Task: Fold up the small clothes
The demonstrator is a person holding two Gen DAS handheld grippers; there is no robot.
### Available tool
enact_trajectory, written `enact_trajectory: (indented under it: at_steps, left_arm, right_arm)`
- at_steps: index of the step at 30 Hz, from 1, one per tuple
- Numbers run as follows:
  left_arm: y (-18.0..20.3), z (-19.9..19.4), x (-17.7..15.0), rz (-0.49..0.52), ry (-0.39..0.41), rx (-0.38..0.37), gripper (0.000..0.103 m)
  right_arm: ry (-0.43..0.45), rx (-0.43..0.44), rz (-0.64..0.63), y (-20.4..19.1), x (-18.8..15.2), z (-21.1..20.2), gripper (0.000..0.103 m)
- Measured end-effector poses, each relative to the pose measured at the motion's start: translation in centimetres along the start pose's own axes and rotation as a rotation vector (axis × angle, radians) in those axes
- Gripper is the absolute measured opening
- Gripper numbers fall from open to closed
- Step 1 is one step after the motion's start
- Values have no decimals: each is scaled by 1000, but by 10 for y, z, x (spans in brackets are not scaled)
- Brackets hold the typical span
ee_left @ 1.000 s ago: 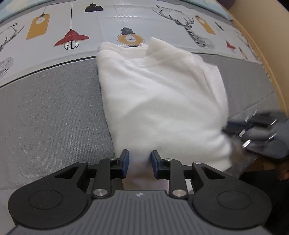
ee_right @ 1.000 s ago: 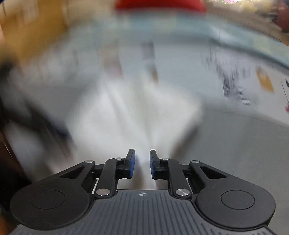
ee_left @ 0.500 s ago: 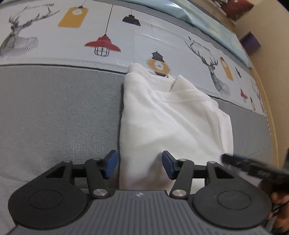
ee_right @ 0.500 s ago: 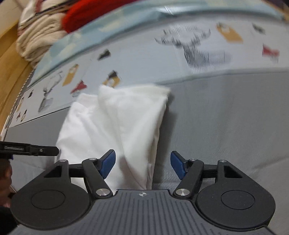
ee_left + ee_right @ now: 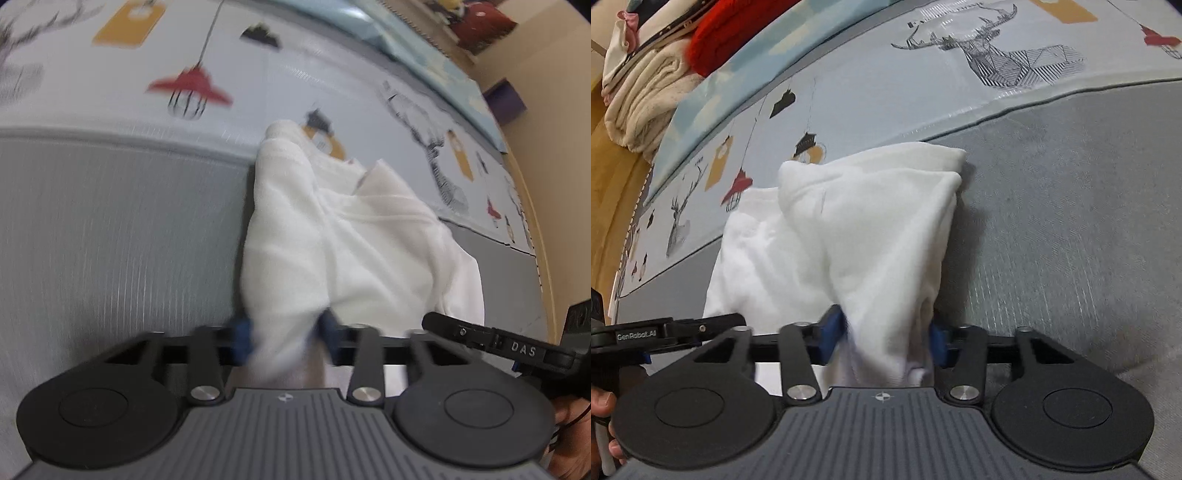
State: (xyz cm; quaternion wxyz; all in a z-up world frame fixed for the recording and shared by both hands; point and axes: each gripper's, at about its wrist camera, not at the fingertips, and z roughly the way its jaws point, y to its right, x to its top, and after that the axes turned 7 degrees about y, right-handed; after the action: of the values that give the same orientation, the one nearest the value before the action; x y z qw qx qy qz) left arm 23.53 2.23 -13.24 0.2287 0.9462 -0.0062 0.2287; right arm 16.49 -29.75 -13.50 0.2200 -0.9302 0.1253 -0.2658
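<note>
A white folded garment [image 5: 354,236] lies on the grey sofa seat [image 5: 110,236], its far end over the patterned cover. My left gripper [image 5: 284,334] has the garment's near left corner between its blue pads; the cloth bunches up between them. My right gripper [image 5: 886,334] holds the near right corner of the same garment [image 5: 849,229] between its pads in the same way. Each gripper shows at the edge of the other's view: the right one in the left wrist view [image 5: 517,347], the left one in the right wrist view [image 5: 657,332].
A pale cover printed with lamps and deer [image 5: 979,66] runs along the back of the seat. Folded clothes, cream and red [image 5: 657,66], are stacked at the far left in the right wrist view. A wooden edge [image 5: 543,221] borders the right side.
Both grippers were open around the garment's near edge half a second ago. Now both have closed inward on the cloth, and the near corners are bunched and lifted.
</note>
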Motion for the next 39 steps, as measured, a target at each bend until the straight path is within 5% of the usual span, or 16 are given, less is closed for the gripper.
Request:
enact_trajectory:
  at_steps: [7,8,10,11,12,13,20,23,25,30,35,36,39]
  left_arm:
    - [21,-40,33,71,273,-24,29]
    - [22,-47,38,73,315,-29,31]
    - [19,-59,48,43,397,1,53]
    - [13,-63,52,7,430,28,57]
    - [7,-65,54,-19,437,37,59]
    - [1,-64,55,-38,419,45,58]
    - [-27,-31,47,-109,194,85,58]
    - [-36,-8,31,-69,56,183,53]
    - [-38,4,21,-10,-19,272,54]
    - [-12,-24,15,144,94,333,56]
    - [17,-70,2,209,211,365,76]
    - [22,-85,-2,209,255,381,88]
    - [45,-123,-18,227,376,413,90]
  right_arm:
    - [264,37,-160,-38,35,-21,31]
    - [323,40,-188,-46,39,-26,31]
    - [424,36,-241,-60,47,-34,34]
    - [462,22,-246,-64,52,-35,42]
    - [485,-4,-238,-65,56,-35,60]
    - [492,-44,-227,-65,59,-33,74]
    - [258,-100,-241,-49,54,-3,71]
    - [78,-210,-239,-42,39,28,59]
    - [27,-209,-164,-30,36,34,54]
    - [55,-254,-181,-38,36,18,54]
    - [243,-330,-287,-59,29,-43,57]
    - [280,-336,-302,-66,27,-58,64]
    - [386,-318,-295,-81,15,-104,83]
